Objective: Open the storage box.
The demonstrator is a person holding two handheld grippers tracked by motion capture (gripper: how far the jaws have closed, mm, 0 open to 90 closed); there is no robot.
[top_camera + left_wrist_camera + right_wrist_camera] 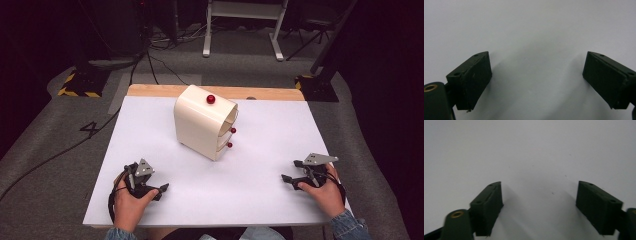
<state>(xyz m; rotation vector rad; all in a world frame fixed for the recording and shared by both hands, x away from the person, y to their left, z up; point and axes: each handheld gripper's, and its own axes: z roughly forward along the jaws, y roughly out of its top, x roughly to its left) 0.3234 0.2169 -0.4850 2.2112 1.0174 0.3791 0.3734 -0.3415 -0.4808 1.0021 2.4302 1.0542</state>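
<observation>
— While both hands rest near the front edge of the white table, what stands in the middle?

— A cream box with drawers, toward the far side, turned at an angle, with small red knobs: one on top, two on its front.

— And the grippers?

— The left gripper sits at the near left, jaws spread wide over bare tabletop, holding nothing. The right gripper, at the near right, is likewise spread and empty. Both are well apart from the box.

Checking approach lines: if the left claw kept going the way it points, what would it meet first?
Probably nothing: the left claw, open, points right across the bare white table, well short of the cream drawer box.
</observation>
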